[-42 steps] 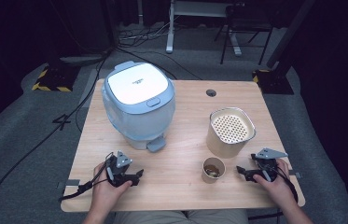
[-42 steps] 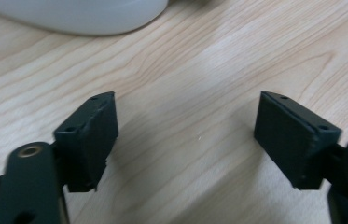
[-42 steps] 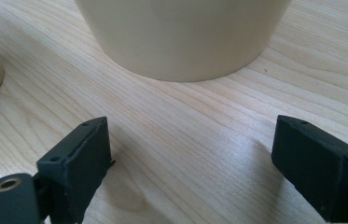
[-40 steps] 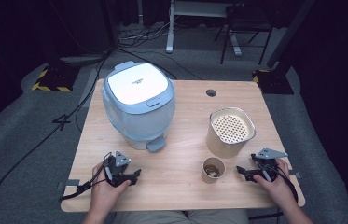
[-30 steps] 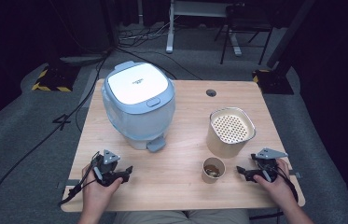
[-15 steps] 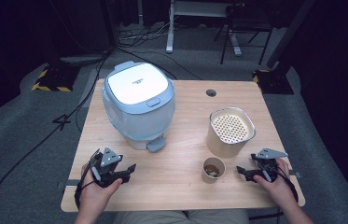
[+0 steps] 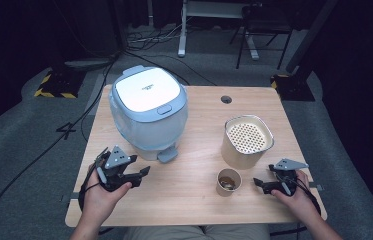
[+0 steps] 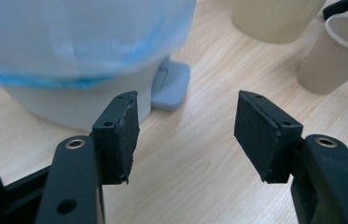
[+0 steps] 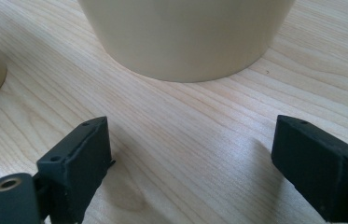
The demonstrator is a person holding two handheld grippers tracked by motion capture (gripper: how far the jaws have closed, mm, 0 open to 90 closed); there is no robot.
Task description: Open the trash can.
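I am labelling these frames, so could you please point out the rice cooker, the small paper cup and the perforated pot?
rice cooker [image 7: 146,92], high view, white lid.
small paper cup [image 7: 229,187], high view, side wall.
perforated pot [image 7: 239,157], high view, outer wall.

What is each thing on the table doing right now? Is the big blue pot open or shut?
rice cooker: lid shut, upright.
beige pot: upright, a holed insert sits in its top.
paper cup: upright, something brown inside.
left gripper: jaws apart, nothing between them, just been closing a bit.
right gripper: jaws open, empty, pointing toward the cup.
table: bare wood at the front edge.
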